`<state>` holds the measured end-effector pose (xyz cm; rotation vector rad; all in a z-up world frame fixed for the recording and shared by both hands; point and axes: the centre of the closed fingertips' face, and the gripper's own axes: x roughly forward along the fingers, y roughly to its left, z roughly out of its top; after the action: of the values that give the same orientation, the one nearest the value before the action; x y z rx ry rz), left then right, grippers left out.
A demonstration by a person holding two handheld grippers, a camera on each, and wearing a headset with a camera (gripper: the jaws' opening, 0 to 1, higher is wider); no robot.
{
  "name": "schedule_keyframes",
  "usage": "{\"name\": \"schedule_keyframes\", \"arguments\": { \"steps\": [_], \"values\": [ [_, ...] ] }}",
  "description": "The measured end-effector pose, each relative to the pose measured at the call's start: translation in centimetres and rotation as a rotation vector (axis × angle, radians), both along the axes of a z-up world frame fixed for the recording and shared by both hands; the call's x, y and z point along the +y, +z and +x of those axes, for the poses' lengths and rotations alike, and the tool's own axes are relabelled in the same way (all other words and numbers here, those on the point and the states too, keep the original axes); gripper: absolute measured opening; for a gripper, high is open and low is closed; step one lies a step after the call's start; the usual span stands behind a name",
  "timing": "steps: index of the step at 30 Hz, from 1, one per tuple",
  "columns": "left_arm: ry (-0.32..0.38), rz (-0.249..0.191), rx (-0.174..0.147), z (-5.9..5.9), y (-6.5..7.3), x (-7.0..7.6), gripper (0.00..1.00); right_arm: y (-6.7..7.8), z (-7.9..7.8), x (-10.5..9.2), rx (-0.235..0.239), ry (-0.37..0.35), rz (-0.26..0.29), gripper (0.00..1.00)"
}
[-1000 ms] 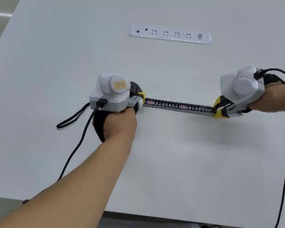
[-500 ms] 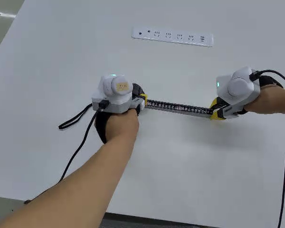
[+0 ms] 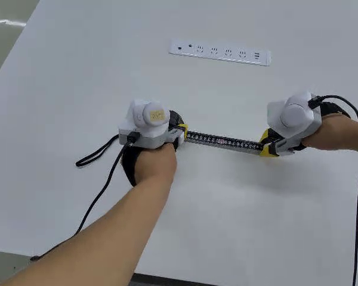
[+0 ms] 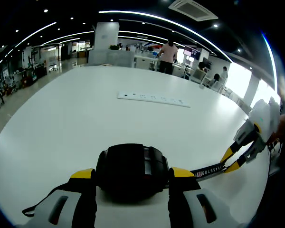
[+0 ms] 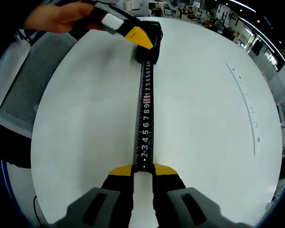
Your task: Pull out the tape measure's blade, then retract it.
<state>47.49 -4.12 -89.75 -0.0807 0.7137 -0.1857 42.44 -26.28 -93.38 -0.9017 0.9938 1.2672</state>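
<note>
On the white table (image 3: 227, 208), nearer the person than the power strip (image 3: 219, 52), the left gripper (image 3: 178, 132) clamps the black tape measure case (image 4: 131, 161). The right gripper (image 3: 267, 146) pinches the tip of the blade (image 3: 224, 142), which stretches out between the two.

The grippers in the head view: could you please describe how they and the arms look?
The left gripper and right gripper are white, rounded housings with yellow-tipped jaws; the left bears a yellowish sticker. Black cables trail from both. No sleeves.
</note>
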Motion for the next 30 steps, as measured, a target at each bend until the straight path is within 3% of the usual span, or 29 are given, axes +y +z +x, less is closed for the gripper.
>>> {"name": "schedule_keyframes", "arguments": {
  "steps": [30],
  "values": [
    [-0.001, 0.003, 0.000, 0.3, -0.3, 0.0, 0.58, -0.1, 0.3, 2.7, -0.026, 0.009, 0.009, 0.14]
  ]
}}
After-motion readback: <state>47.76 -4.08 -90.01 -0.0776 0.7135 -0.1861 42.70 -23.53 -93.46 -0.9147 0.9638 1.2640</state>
